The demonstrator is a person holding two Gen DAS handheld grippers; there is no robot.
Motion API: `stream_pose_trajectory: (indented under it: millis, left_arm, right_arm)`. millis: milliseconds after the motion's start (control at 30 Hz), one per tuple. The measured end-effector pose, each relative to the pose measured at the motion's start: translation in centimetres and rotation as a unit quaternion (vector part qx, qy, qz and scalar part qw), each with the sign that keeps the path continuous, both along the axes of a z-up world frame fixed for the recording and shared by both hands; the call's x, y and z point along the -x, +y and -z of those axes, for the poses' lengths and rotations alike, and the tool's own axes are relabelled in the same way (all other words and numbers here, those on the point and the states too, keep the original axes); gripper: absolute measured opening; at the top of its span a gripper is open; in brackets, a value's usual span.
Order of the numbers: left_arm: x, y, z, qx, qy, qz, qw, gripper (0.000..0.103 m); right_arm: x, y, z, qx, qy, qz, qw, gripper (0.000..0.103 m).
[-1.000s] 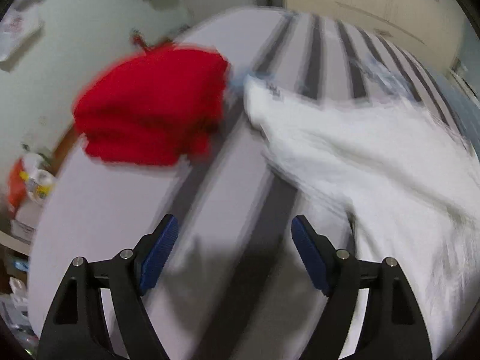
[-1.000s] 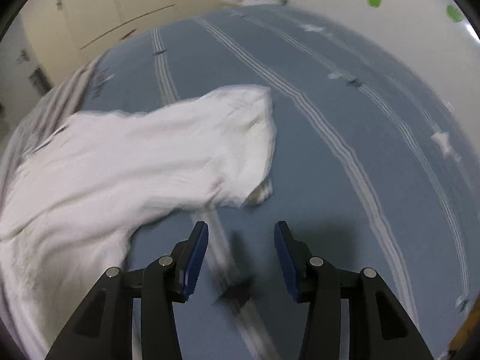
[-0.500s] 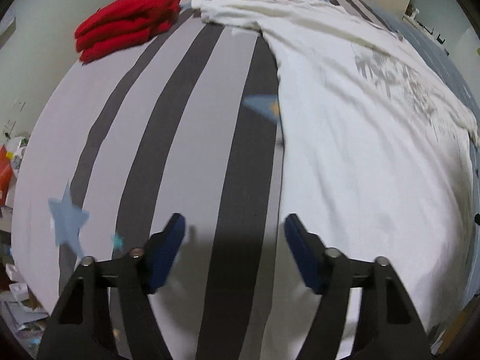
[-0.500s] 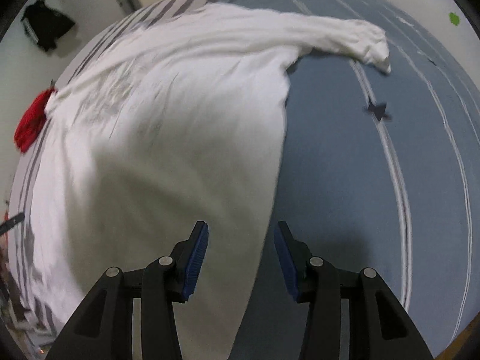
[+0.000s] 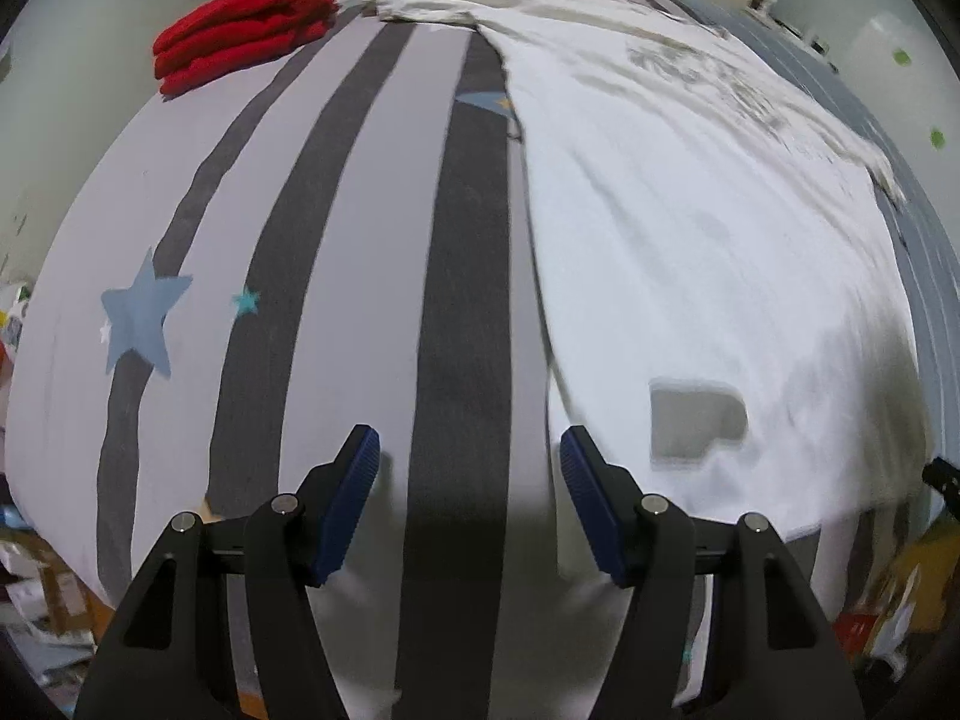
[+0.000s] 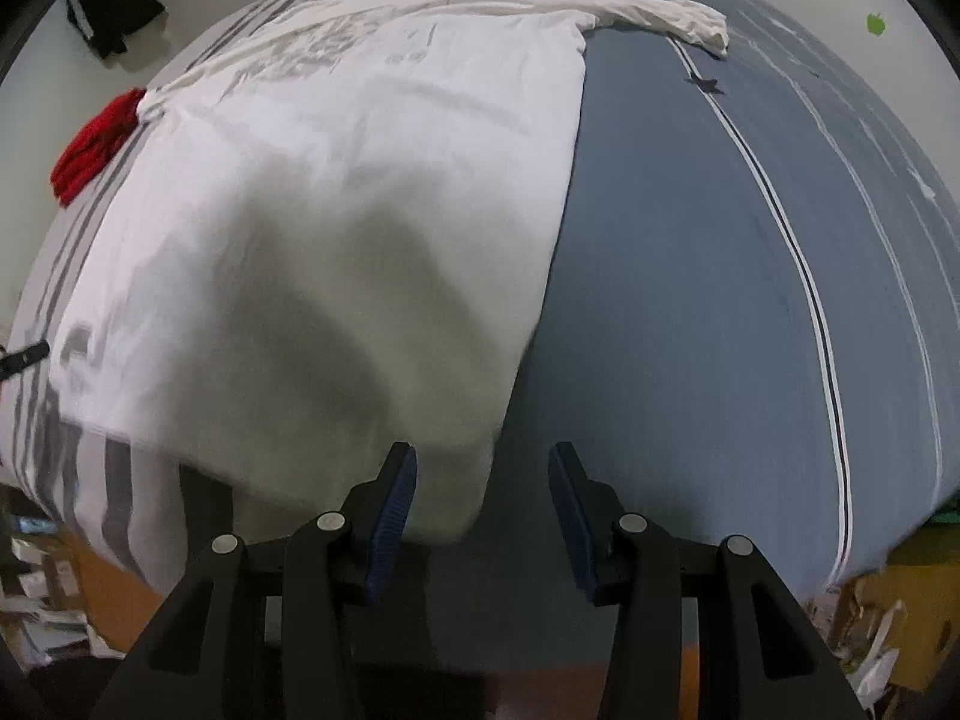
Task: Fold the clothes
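A white long-sleeved shirt [image 5: 690, 252] lies spread flat on the bed, sleeves stretched out at the far end, hem toward me. In the left wrist view my left gripper [image 5: 470, 495] hovers open over a dark stripe of the sheet, just left of the shirt's lower left corner, nothing between its pads. In the right wrist view the same white shirt [image 6: 336, 228] fills the left half. My right gripper [image 6: 483, 507] is open above the shirt's lower right corner at the bed's near edge; the cloth lies under the left pad, not pinched.
A folded red garment [image 5: 240, 30] sits at the far left of the bed, also seen as the red garment [image 6: 96, 144]. The bed cover is grey-striped [image 5: 336, 252] on one side and blue [image 6: 690, 300] on the other. Clutter lies on the floor [image 5: 42, 588] below the bed's near edge.
Both grippers have swept from the sleeve ends at the far side back to the shirt's hem at the near bed edge. The left jaws have narrowed somewhat; the right jaws are unchanged.
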State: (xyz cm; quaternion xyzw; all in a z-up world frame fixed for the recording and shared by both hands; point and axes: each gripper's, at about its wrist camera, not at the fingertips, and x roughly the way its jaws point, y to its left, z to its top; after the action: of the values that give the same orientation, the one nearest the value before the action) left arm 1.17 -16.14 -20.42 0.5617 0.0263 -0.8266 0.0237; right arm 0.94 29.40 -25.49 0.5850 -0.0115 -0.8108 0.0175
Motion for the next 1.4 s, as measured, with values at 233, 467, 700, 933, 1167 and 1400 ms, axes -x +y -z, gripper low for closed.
stream_pose_trajectory:
  millis: [233, 467, 700, 933, 1167, 1400]
  left_arm:
    - [-3.1, 2.5, 2.3, 0.034, -0.007, 0.038, 0.9987, 0.061]
    - [-3.7, 3.0, 2.9, 0.041, -0.003, 0.025, 0.9988, 0.063]
    - [-3.6, 3.5, 3.2, 0.048, 0.019, 0.021, 0.9985, 0.065]
    - [-1.4, 3.6, 2.0, 0.012, 0.067, 0.005, 0.9977, 0.064]
    - [1.3, 4.4, 0.9, -0.015, 0.1, 0.03, 0.9945, 0.022]
    - [1.3, 4.3, -3.4, -0.061, 0.128, 0.015, 0.9898, 0.0]
  right_arm:
    - [-2.8, -1.4, 2.1, -0.042, 0.018, -0.003, 0.999, 0.044]
    - [-2.5, -0.8, 2.5, -0.064, 0.062, 0.001, 0.996, 0.061]
    - [-2.1, -0.8, 3.3, -0.057, 0.085, -0.004, 0.995, 0.062]
    - [-0.8, -1.1, 3.0, -0.04, 0.116, 0.013, 0.992, 0.064]
    - [1.5, -2.4, 2.6, -0.02, 0.137, -0.002, 0.99, 0.046]
    - [2.1, -1.6, -0.6, 0.019, 0.13, 0.004, 0.991, 0.005]
